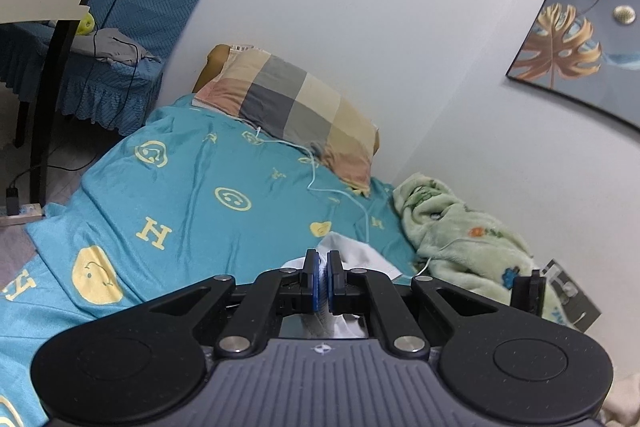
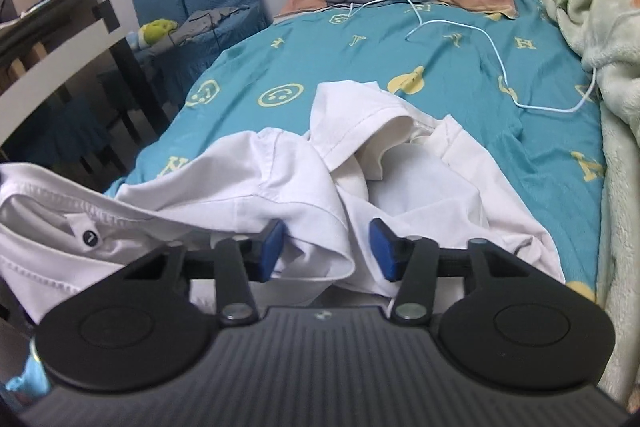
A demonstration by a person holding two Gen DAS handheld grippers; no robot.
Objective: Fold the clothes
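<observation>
Left wrist view: the left claw (image 1: 323, 277), at the lower centre of the frame, is seen clenched on a pinch of the white garment (image 1: 360, 255), a strip of cloth being visible between the blue pads. Only a small patch of the garment is shown beyond the claw, lying on the teal bedsheet (image 1: 192, 187); the rest is hidden beneath the claw's body. A checked pillow (image 1: 292, 111) is seen at the centre and a green blanket (image 1: 460, 231) at the right. A dark part at the right edge cannot be made out with certainty.

Right wrist view: the right claw (image 2: 326, 247), at the lower centre, is seen released, with a fold of the white garment (image 2: 280, 179) passing between the parted jaws; the pads are not seen pressing on it. The garment is shown crumpled across the middle of the bed, its labelled neckline raised at the lower left. No finished fold is evident, so the task is judged to be at an early stage, with spreading and folding left. The garment's lower edge is cut off by the claw's body.
</observation>
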